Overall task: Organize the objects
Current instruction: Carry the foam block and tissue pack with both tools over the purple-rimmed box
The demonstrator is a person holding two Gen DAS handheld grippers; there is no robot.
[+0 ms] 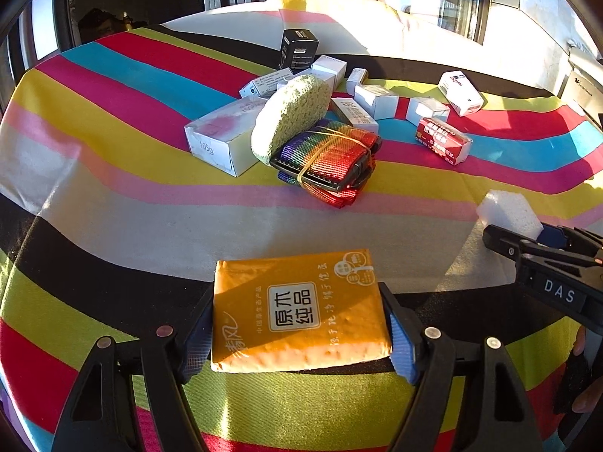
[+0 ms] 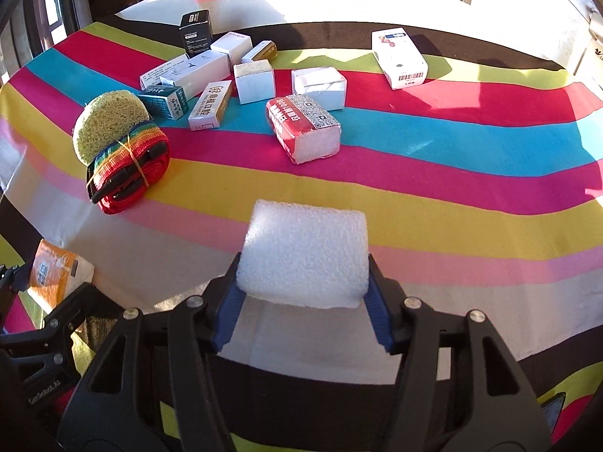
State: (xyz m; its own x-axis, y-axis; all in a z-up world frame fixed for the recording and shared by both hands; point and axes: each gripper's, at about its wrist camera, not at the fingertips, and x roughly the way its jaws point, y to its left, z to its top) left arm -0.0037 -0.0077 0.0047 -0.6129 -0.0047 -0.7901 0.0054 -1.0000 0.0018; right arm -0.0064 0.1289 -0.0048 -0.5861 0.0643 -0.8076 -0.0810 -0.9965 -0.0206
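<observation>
1. Gripping the orange tissue pack (image 1: 299,310), the left gripper (image 1: 297,329) has its two blue pads pressed on the pack's two sides, above the striped tablecloth (image 1: 113,196).
2. The right gripper (image 2: 301,301) is closed on the white foam block (image 2: 305,258); the pads touch both ends of it, over the pale stripe of the cloth.
3. In the left wrist view the right gripper with the block is at the right edge, well apart from the orange pack.
4. Farther on the cloth lie a round green sponge (image 1: 292,115) leaning on a rainbow strap bundle (image 1: 328,160) tied with a rubber band.
5. Behind them are several small boxes, a red tissue pack (image 2: 303,128) and a black box (image 2: 196,32) standing upright.
</observation>
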